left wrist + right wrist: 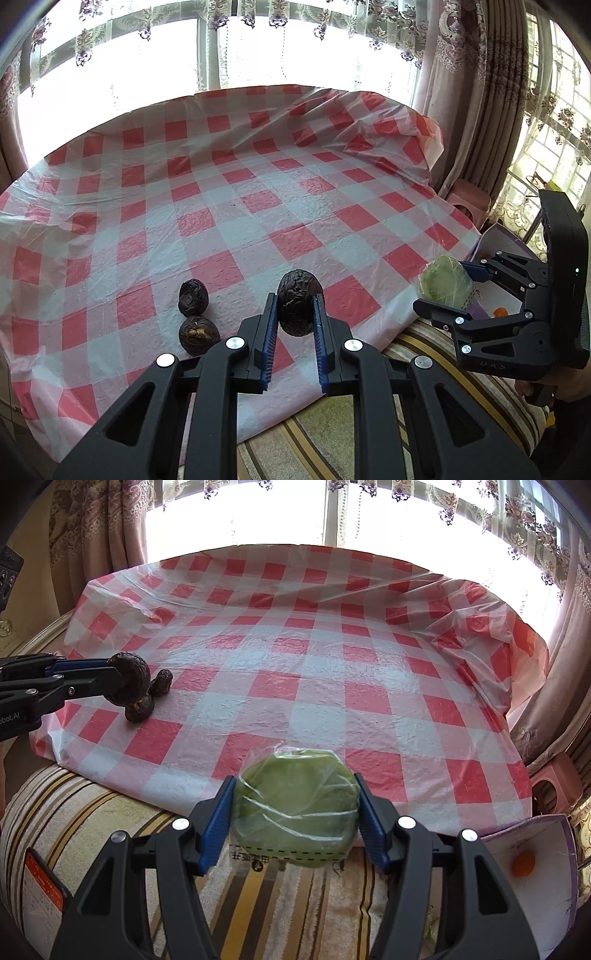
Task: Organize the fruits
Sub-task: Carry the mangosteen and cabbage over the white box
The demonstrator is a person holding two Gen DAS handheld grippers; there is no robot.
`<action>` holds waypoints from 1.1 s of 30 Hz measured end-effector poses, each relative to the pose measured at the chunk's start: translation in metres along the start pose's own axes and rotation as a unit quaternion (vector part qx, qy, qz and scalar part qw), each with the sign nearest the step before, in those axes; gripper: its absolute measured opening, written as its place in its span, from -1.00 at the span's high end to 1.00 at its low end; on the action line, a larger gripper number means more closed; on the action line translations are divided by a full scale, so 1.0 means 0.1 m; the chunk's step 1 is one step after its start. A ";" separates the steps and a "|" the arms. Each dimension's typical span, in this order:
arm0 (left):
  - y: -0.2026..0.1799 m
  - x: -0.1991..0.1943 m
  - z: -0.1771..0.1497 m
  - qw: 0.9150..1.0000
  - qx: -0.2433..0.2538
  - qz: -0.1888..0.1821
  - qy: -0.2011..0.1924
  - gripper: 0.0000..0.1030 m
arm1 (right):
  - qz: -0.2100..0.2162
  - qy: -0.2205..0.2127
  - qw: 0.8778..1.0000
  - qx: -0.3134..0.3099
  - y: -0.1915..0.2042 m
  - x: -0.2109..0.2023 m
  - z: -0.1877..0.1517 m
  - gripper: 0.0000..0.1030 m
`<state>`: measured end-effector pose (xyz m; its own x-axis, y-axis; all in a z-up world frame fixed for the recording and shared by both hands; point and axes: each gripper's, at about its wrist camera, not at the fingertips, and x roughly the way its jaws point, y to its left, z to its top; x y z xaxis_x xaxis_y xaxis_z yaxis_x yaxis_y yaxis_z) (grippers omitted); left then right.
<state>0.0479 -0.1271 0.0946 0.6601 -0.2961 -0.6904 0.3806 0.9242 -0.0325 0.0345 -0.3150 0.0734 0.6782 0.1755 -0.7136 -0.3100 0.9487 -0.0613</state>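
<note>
My left gripper (pixel 295 306) is shut on a dark wrinkled fruit (pixel 298 301), held just above the near edge of the red-and-white checked cloth (pixel 258 206). Two more dark wrinkled fruits (pixel 193 297) (pixel 198 335) lie on the cloth to its left. My right gripper (pixel 295 808) is shut on a green fruit wrapped in clear plastic (pixel 295 805), over the striped cushion near the cloth's front edge. From the right wrist, the left gripper (pixel 122 681) with its dark fruit (pixel 131 674) shows at far left, above the dark fruits on the cloth (pixel 142 705) (pixel 162 681). The right gripper (pixel 448 291) holds its green fruit (pixel 445 282) at the left view's right side.
A striped cushion (pixel 258 897) lies in front of the cloth. A white box (pixel 535 845) with a small orange fruit (pixel 523 863) sits at lower right. A pink stool (pixel 557 782) stands beside it. Curtains and bright windows run behind the cloth-covered surface.
</note>
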 end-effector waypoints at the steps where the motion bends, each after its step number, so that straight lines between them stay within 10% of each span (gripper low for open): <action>1: -0.05 0.01 0.01 1.000 0.007 -0.003 0.002 0.68 | -0.002 0.001 1.000 0.001 -0.03 -0.01 -0.02 -0.20; 14: -0.67 0.18 0.20 0.991 0.115 -0.051 0.043 0.68 | -0.028 0.011 0.999 0.028 -0.43 -0.19 -0.32 -0.20; 33: -1.85 0.72 0.23 0.949 0.244 -0.147 0.138 0.68 | -0.093 0.041 0.992 0.075 -1.18 -0.47 -0.84 -0.20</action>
<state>0.0396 -0.3249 0.0674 0.3100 -0.3867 -0.8685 0.8209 0.5698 0.0393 -0.0168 -0.4578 0.0552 0.6556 -0.0232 -0.7548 -0.0769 0.9923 -0.0973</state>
